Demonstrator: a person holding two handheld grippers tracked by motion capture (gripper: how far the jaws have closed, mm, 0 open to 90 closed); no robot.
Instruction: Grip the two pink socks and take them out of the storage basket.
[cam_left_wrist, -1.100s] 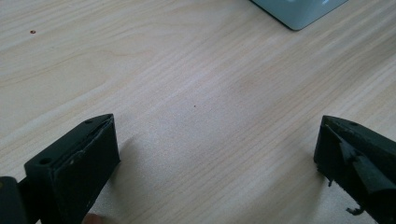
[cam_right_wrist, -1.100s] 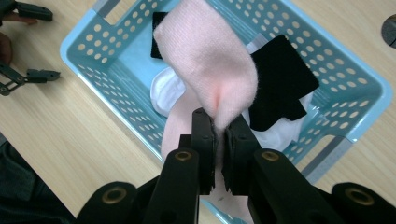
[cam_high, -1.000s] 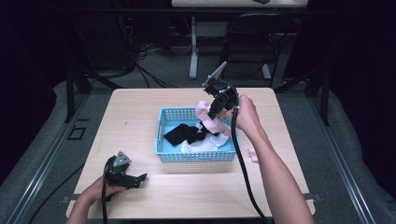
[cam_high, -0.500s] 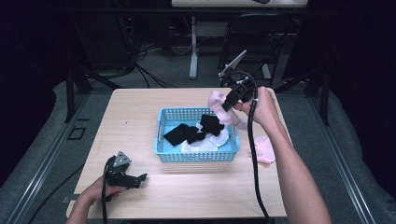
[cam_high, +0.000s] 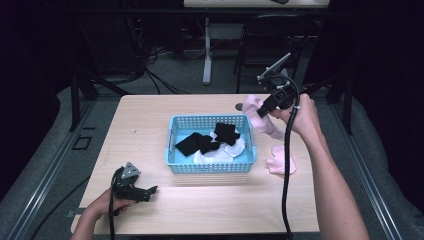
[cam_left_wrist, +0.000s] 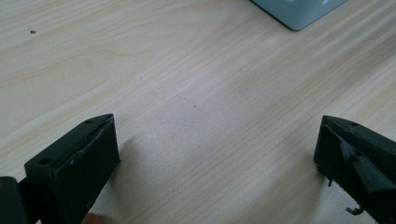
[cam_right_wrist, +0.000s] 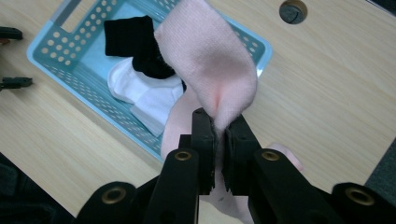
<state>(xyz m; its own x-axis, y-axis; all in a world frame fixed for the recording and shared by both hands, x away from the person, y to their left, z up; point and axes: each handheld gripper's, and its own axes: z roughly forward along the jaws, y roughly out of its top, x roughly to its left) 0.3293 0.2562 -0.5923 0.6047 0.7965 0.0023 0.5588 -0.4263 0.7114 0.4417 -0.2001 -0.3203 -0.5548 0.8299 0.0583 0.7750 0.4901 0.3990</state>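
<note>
my right tongs (cam_right_wrist: 219, 122) are clenched on a pink sock (cam_right_wrist: 208, 60), pinching a fold of it between the two black jaws. in the high view these tongs (cam_high: 264, 109) hang above the table (cam_high: 145, 120) at about 2 o'clock from the blue basket (cam_high: 210, 168), and the sock (cam_high: 260, 116) dangles from them just past the basket's right edge, clear of the tabletop. in the right gripper view the sock drapes up over the basket (cam_right_wrist: 70, 63), which holds a black sock (cam_right_wrist: 135, 42) lying on white socks (cam_right_wrist: 140, 95).

a second pink sock (cam_high: 281, 160) lies flat on the table at about 3 o'clock from the basket, just beside its right wall.

my left tongs (cam_high: 150, 191) are released, jaws spread wide with bare wood between them in the left gripper view (cam_left_wrist: 215, 154). they rest low at about 7 o'clock from the basket, near the table's front edge, well apart from the socks, with a corner of the basket (cam_left_wrist: 299, 11) at 1 o'clock in that view.
</note>
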